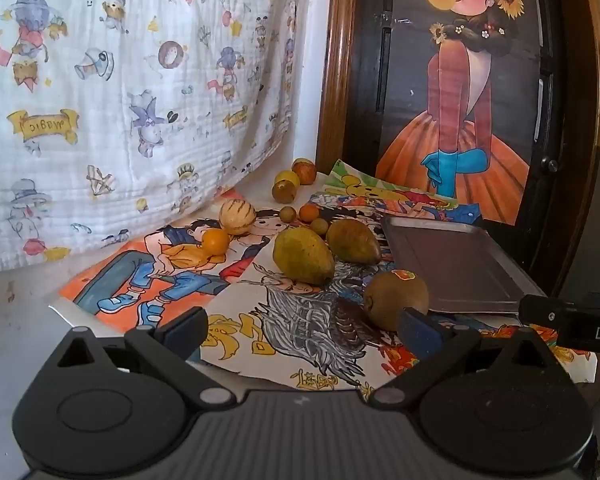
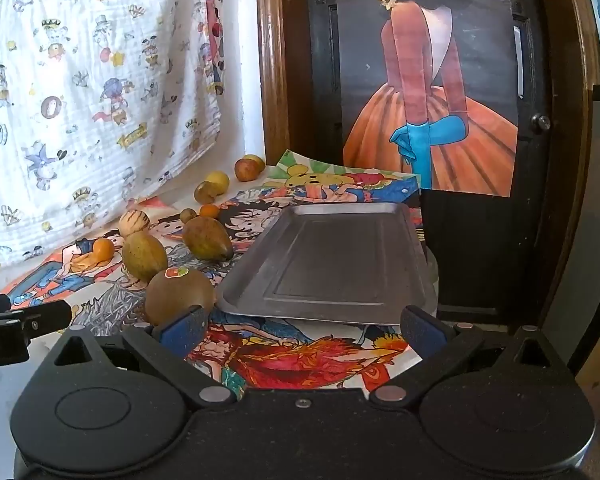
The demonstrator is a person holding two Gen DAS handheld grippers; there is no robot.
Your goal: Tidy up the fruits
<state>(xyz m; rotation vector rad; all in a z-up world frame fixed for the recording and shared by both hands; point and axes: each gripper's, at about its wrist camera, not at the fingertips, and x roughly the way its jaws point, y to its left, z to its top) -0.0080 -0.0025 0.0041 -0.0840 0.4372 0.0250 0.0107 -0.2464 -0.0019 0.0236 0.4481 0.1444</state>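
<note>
two pears [image 1: 303, 255], one kiwi [image 1: 396, 300], one tray [image 1: 460, 264]

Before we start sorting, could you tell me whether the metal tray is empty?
Empty: the metal tray shows only bare surface; every fruit sits outside it.

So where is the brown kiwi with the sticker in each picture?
Left wrist view: kiwi at lower right of centre, left of the metal tray.
Right wrist view: kiwi at lower left, again left of the tray.
Shared landmark: the tray.
</note>
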